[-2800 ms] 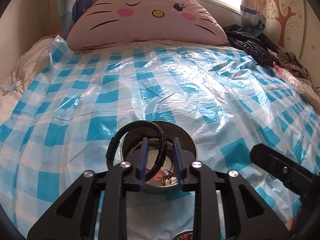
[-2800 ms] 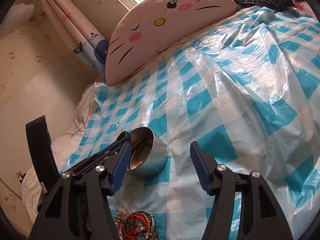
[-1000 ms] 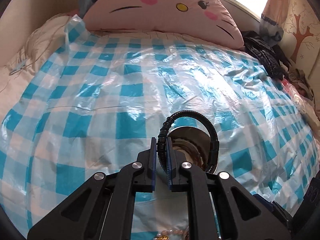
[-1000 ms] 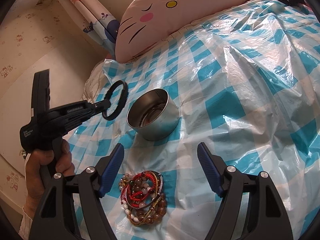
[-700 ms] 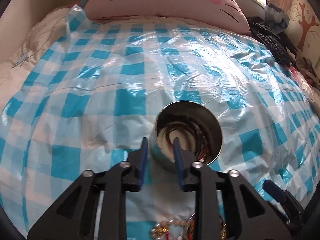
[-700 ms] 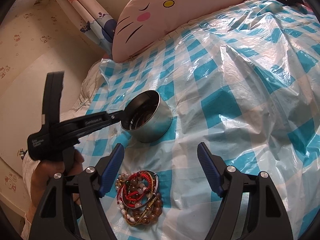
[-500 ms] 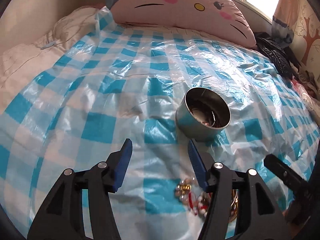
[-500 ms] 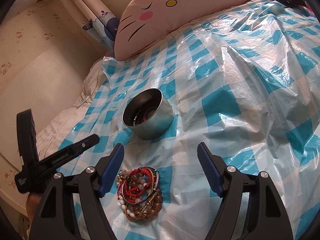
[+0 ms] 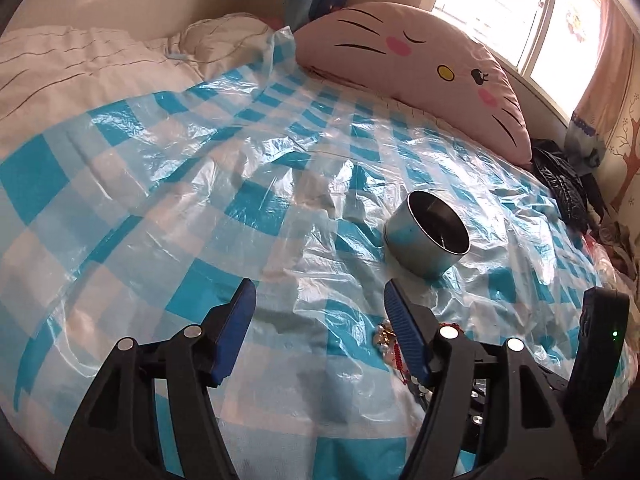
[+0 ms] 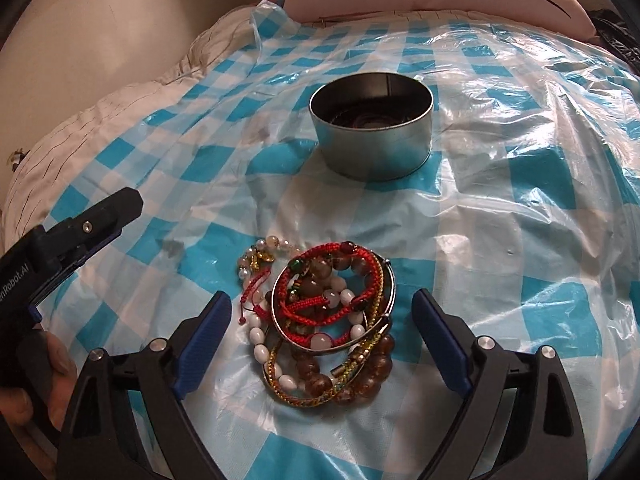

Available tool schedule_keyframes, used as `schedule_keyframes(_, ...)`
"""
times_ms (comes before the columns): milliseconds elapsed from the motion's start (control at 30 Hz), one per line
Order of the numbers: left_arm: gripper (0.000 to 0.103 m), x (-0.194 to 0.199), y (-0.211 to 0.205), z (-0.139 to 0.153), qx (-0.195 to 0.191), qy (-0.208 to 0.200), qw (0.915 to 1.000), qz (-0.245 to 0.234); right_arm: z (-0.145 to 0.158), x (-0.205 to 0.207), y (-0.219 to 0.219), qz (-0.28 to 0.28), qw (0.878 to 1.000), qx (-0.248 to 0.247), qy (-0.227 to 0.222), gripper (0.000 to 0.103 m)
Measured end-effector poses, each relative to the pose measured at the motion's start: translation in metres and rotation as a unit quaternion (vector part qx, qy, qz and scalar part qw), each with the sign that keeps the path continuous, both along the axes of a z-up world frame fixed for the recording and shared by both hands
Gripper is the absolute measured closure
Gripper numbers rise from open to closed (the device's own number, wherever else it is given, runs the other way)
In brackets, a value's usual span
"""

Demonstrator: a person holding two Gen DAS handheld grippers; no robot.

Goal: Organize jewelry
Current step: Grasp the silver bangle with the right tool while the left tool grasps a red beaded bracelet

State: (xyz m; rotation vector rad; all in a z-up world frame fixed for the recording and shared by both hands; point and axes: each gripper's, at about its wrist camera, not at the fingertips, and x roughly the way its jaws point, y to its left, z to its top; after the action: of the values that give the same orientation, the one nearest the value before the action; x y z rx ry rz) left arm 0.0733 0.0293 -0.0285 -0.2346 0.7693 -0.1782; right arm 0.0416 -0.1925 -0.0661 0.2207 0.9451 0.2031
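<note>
Bed (image 9: 100, 92) fills both views, its cream quilt covered by a crinkled blue-and-white checked plastic sheet (image 10: 520, 240). At the head lies a large pink cat-face cushion (image 9: 408, 64), with a window (image 9: 500, 12) and patterned curtain behind it, and a dark garment (image 9: 560, 184) heaped at the far right edge.

On the sheet stands a round metal tin (image 10: 372, 136), upright and uncovered, with dark coiled pieces lying in its bottom. Near it, on the side toward the cameras and apart from it, sits a pile of bracelets (image 10: 324, 316): red woven cord, amber and white beads, gold braid and a thin metal bangle, tangled together.

The right gripper (image 10: 320, 340) points steeply down over that pile, its blue-padded jaws opening wide; the bracelets lie on the sheet in the gap between them, touched by neither pad. The left gripper (image 9: 320, 320) is angled down over bare sheet to the left of the pile, its jaws opening too with nothing between them; the bracelets peek out just behind its right finger. In the right wrist view the left gripper's black body shows at the lower left, held by a hand (image 10: 44, 384), and carries white lettering of which "nRobot.AI" can be read.
</note>
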Motion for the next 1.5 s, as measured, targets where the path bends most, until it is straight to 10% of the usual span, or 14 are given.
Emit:
schedule_keyframes(67,0.04,0.002,0.005,-0.001,-0.01,0.005,0.9999,0.006,0.0,0.0,-0.003,-0.004,1.0,0.006,0.0,0.042)
schedule_keyframes(467,0.033,0.001,-0.023,-0.007,0.025,0.009,0.9984,-0.05,0.036,-0.022,-0.056,-0.072,0.985,0.119,-0.098,0.042)
schedule_keyframes(867,0.032,-0.006,-0.103,-0.022,0.096,0.016,0.972,-0.214,0.034,-0.029,-0.099,-0.129,0.965,0.2,-0.114,0.046)
schedule_keyframes(967,0.056,0.004,-0.113,-0.033,0.098,0.043,0.968,-0.227,0.033,-0.028,-0.098,-0.127,0.966,0.196,-0.109,0.045)
schedule_keyframes(1000,0.08,0.007,-0.114,-0.037,0.091,0.061,0.9667,-0.231,0.032,-0.028,-0.098,-0.128,0.967,0.194,-0.106,0.046)
schedule_keyframes(1100,0.096,0.008,-0.106,-0.036,0.062,0.063,0.9681,-0.234,0.029,-0.027,-0.099,-0.139,0.969,0.181,-0.095,0.046)
schedule_keyframes(1500,0.096,0.015,-0.049,-0.016,-0.053,0.033,0.9856,-0.157,0.014,-0.013,-0.066,-0.132,0.991,0.022,-0.026,0.025)
